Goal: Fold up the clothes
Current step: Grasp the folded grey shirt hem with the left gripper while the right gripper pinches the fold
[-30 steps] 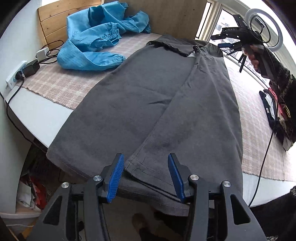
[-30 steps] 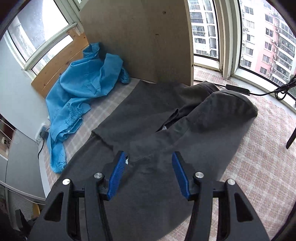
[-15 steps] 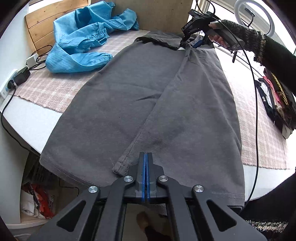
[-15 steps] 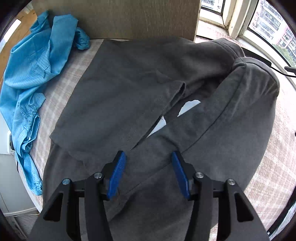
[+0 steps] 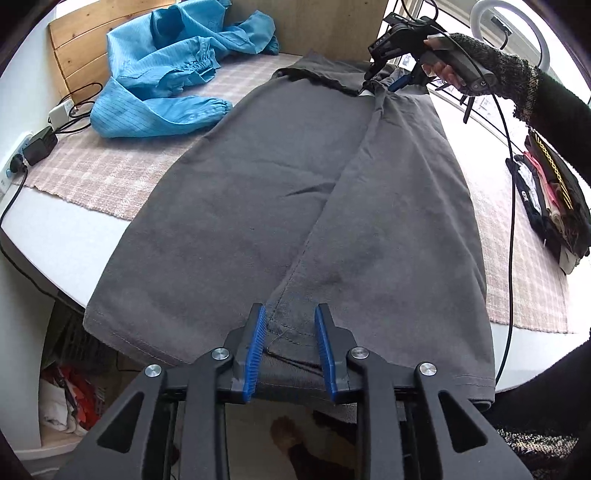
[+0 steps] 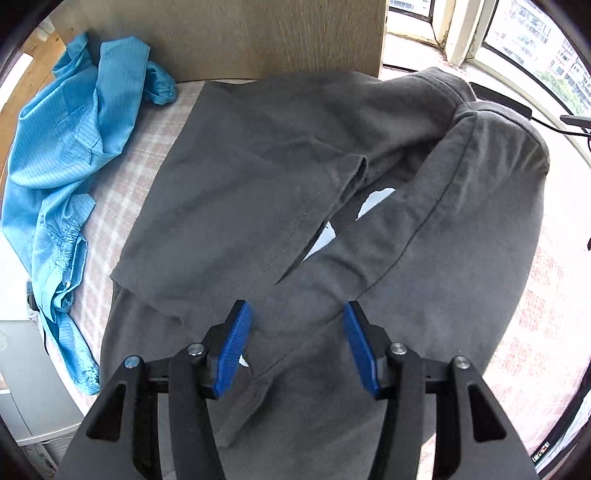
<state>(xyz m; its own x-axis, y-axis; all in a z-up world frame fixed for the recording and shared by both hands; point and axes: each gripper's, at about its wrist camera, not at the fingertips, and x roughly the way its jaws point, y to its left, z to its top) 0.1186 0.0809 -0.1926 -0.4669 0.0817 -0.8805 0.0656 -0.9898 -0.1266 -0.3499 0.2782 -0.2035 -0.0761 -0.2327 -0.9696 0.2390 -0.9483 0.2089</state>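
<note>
A dark grey garment [image 5: 258, 192] lies spread lengthwise over a pink checked cloth [image 5: 110, 173] on the white desk [image 5: 66, 243], its near hem hanging over the desk's near edge and its collar end at the far side by a wooden board [image 6: 236, 33]. The left hand-held gripper [image 5: 290, 350] sits at that near hem where two panels of the grey cloth overlap; its blue pads [image 5: 255, 343] are apart and its jaws are opening, with the hem edge lying between them but not pinched. At the far end, the right hand-held gripper [image 6: 297, 343] points steeply down over the collar region, its jaws standing well apart above a fold of grey fabric, gripping nothing; a small white label [image 6: 376, 197] shows in the gap of the neck opening just beyond it. In the left wrist view a hand [image 5: 443, 68] in a dark knitted sleeve carries that gripper. A crumpled blue garment [image 5: 173, 74] lies on the far left of the cloth, apart from the grey one. A stack of folded clothes [image 5: 550, 206] rests at the right edge, and a charger [image 5: 38, 149] with cables sits at the left.
</note>
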